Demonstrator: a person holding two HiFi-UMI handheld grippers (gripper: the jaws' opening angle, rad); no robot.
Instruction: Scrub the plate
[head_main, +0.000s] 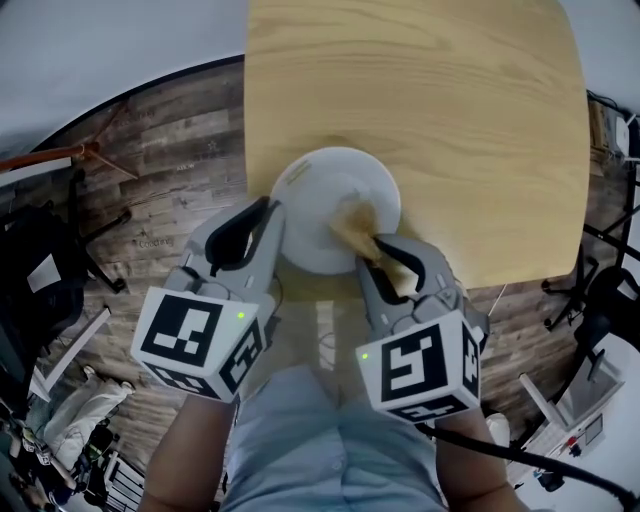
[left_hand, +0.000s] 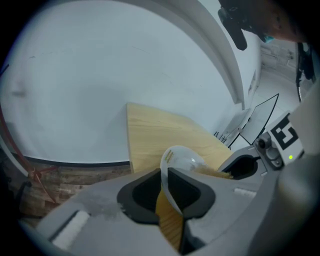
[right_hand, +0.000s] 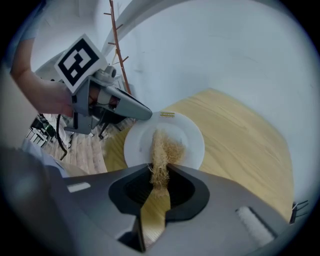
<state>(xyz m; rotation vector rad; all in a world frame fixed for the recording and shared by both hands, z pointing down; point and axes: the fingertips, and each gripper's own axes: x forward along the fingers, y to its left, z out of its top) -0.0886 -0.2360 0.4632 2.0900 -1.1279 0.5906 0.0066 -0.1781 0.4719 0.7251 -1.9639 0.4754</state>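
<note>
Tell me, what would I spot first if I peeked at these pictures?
A white plate sits at the near edge of the wooden table. The left tool is clamped on its rim. The right tool pinches a straw-coloured scrubber whose fuzzy end lies on the plate's middle.

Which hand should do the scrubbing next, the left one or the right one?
Right. The right tool is shut on the straw-coloured scrubber, which already lies on the plate. The left tool pinches the plate's rim, so it probably suits steadying the plate instead.
</note>
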